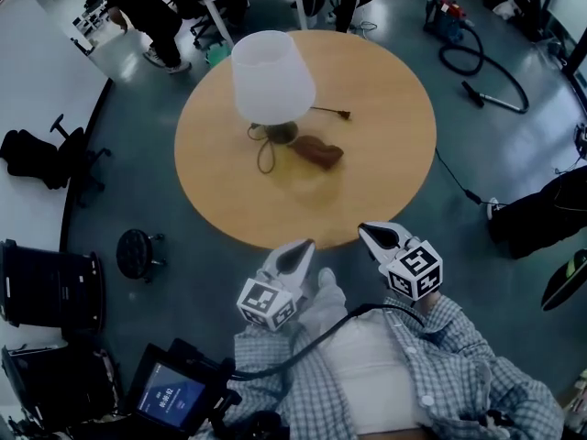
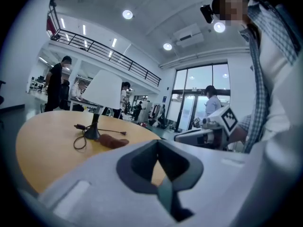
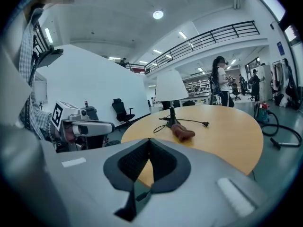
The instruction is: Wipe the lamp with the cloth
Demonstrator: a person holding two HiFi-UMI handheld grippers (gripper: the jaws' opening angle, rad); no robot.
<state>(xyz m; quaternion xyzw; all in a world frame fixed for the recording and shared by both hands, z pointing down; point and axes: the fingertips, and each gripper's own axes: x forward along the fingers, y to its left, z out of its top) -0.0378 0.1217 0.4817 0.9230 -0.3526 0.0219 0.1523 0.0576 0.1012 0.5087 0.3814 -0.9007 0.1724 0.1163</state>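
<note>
1. Approach stage: nothing grasped yet, with left gripper (image 1: 295, 258) and right gripper (image 1: 381, 239) both clenched empty, just short of the surface's (image 1: 385, 172) 6 o'clock edge.
2. Brown cloth (image 1: 317, 151) lying at 4 o'clock of the lamp (image 1: 272, 81) base (touching or just beside, hard to say).
3. Next, likely: reach across, open one gripper, pinch the cloth, then rub the shade.
</note>
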